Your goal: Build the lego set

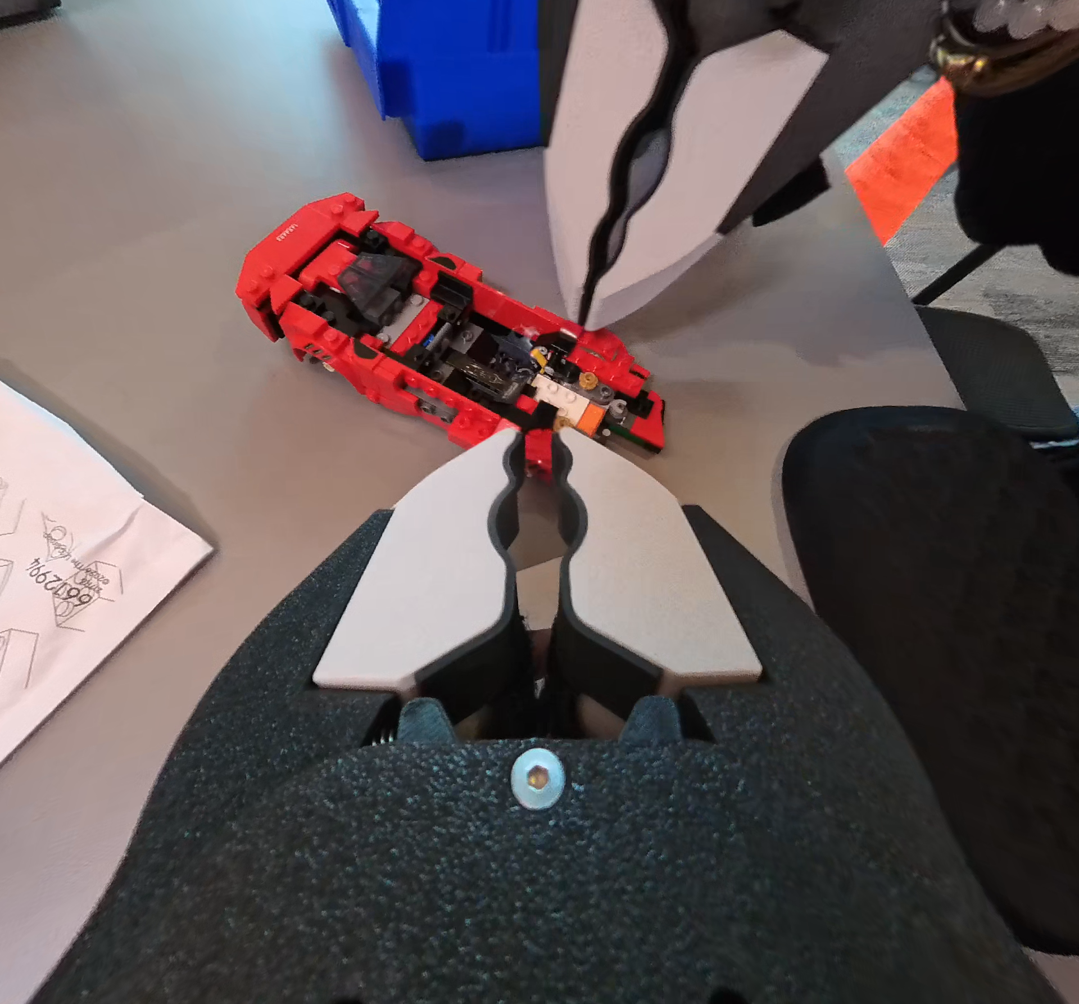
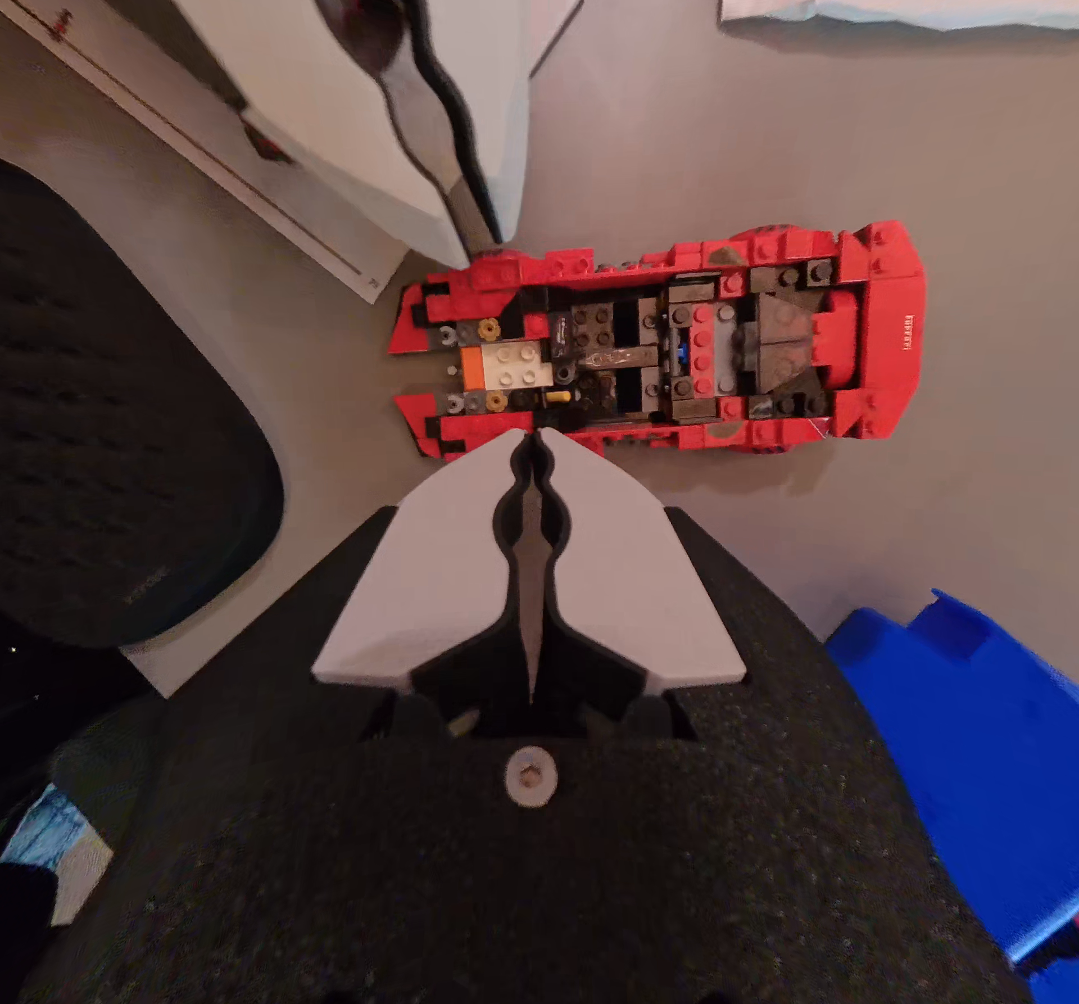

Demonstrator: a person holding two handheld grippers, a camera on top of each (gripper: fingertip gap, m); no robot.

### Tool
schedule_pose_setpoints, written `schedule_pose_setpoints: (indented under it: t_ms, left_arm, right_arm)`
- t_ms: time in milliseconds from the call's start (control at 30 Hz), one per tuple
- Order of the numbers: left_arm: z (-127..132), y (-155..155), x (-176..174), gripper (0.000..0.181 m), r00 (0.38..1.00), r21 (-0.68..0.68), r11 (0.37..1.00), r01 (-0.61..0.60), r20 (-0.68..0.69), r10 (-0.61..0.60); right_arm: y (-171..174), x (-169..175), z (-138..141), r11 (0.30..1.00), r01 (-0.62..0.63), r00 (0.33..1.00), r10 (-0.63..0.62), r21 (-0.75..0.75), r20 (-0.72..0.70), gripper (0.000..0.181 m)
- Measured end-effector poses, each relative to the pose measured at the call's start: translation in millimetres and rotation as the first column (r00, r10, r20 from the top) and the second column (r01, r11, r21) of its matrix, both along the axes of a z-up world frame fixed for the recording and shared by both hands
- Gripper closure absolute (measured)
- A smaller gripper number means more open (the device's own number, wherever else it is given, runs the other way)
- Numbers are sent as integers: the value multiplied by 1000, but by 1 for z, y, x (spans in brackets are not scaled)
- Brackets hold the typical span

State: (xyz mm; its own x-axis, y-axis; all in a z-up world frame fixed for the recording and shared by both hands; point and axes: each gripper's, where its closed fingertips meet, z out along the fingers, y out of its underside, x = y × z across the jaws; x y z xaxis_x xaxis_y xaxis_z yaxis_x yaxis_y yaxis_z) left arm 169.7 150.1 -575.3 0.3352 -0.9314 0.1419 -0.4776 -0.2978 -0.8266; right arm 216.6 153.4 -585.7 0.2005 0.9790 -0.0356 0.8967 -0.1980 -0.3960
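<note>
A partly built red lego car (image 1: 409,298) lies on the grey table (image 1: 175,216), roof off, with black, white and orange bricks showing inside. My left gripper (image 1: 537,438) is shut on a small red piece (image 1: 540,456) at the car's near side, by its front end. My right gripper (image 1: 587,325) comes in from above with its jaws shut, tips touching the car's far side. In the right wrist view the car (image 2: 759,275) lies crosswise. The right gripper (image 2: 532,434) touches its near edge, and the left gripper (image 2: 484,249) sits at a red arch piece (image 2: 496,266) on the far edge.
A blue bin (image 1: 467,41) stands behind the car and shows at the lower right (image 2: 963,742). A white printed paper bag (image 1: 87,567) lies at the left. A white instruction sheet (image 2: 280,216) lies under the left gripper. A black chair (image 1: 934,625) sits at the table edge. Spacing between my two grippers at the tips: around 5 cm.
</note>
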Motion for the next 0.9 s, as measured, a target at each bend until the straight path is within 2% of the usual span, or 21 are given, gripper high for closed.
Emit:
schedule_pose_setpoints:
  t_ms: [267,400,567,700,800,900]
  left_arm:
    - [4,-1,-16,174,999,29,999,-31,-16,32]
    - [7,-3,-27,174,998,29,998,-58,-18,58]
    - [27,-16,-54,175,995,64,993,-97,-16,98]
    - [57,-28,-99,176,980,120,972,-201,19,200]
    - [85,-41,-142,175,953,186,935,-302,52,298]
    - [109,-52,-194,175,897,293,850,-438,83,434]
  right_arm:
    - [6,-3,-8,999,-31,995,35,-42,95,181]
    - [9,-3,-6,999,-39,994,40,-6,105,181]
    - [13,-29,20,997,-13,993,21,70,-115,181]
    - [23,-45,34,981,38,963,15,192,-270,181]
    - [15,-63,50,976,57,897,42,208,-440,181]
    - [1,-83,69,984,60,786,58,169,-615,181]
